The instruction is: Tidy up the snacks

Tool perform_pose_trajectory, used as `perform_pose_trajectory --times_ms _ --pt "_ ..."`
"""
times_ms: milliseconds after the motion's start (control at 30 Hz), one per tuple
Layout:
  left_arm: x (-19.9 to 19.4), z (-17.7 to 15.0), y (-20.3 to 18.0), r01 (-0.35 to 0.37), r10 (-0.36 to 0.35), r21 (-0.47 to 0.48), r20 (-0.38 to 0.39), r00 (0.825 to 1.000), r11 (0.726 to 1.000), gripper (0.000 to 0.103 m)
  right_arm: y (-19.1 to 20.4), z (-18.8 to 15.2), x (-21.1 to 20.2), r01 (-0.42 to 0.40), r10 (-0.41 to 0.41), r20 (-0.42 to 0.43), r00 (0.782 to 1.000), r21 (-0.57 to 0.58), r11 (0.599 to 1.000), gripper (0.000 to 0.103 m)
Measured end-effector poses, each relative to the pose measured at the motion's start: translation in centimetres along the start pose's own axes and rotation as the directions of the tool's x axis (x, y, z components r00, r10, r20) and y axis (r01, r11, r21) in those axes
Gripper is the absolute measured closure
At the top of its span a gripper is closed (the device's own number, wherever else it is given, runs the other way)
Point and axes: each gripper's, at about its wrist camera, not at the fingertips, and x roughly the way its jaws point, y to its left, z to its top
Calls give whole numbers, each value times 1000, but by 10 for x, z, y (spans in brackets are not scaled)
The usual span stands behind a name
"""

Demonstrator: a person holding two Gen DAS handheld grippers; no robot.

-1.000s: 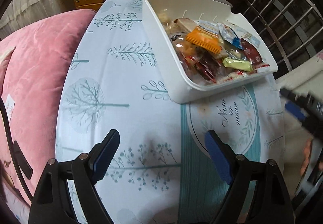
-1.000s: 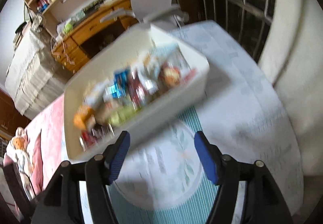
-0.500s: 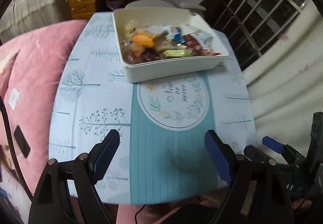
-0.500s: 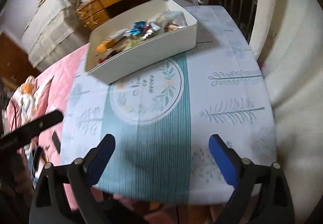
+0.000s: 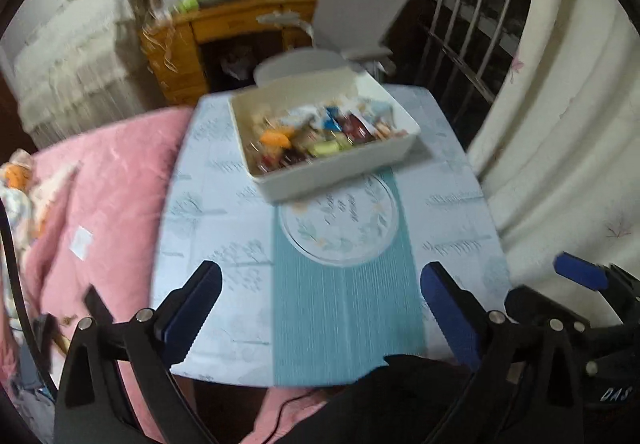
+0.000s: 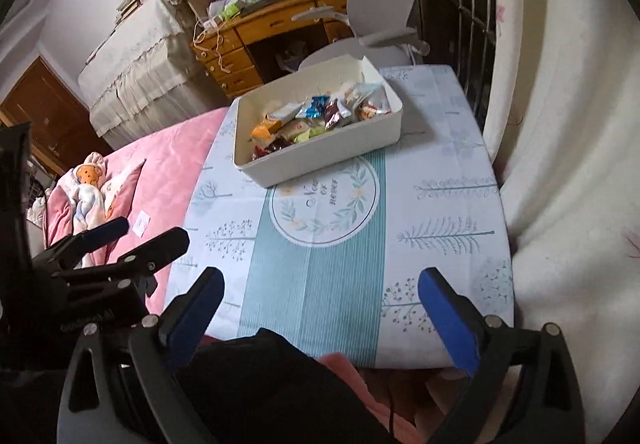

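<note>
A white rectangular bin (image 5: pixel 344 170) (image 6: pixel 332 156) stands at the far end of a small table with a tree-print cloth (image 5: pixel 344 300) (image 6: pixel 436 212). It holds several wrapped snacks (image 5: pixel 316 136) (image 6: pixel 316 116), among them an orange pack and a blue one. My left gripper (image 5: pixel 320 308) is open and empty, above the table's near edge, far from the bin. It also shows in the right wrist view (image 6: pixel 132 240). My right gripper (image 6: pixel 320 308) is open and empty, also at the near edge. It also shows at the right of the left wrist view (image 5: pixel 580 276).
A pink bedspread (image 5: pixel 104 188) with a baby doll (image 6: pixel 86 196) lies left of the table. A grey office chair (image 6: pixel 380 0) and a wooden desk (image 6: pixel 260 32) stand beyond the bin. A cream curtain (image 6: pixel 568 124) and window bars (image 5: pixel 472 12) are to the right.
Both grippers have pulled back and up from close to the bin to the table's near edge. The bin now appears smaller and farther. Both stayed open.
</note>
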Motion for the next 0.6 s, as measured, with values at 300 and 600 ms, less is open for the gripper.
perform_pose_trajectory --times_ms 300,600 --pt "-19 -11 6 -84 88 -51 84 993 995 1 5 -16 -6 23 -25 72 997 24 999 3" --pt "-21 -20 12 -101 106 -70 76 991 992 1 16 -22 1 38 -37 57 998 -5 999 1"
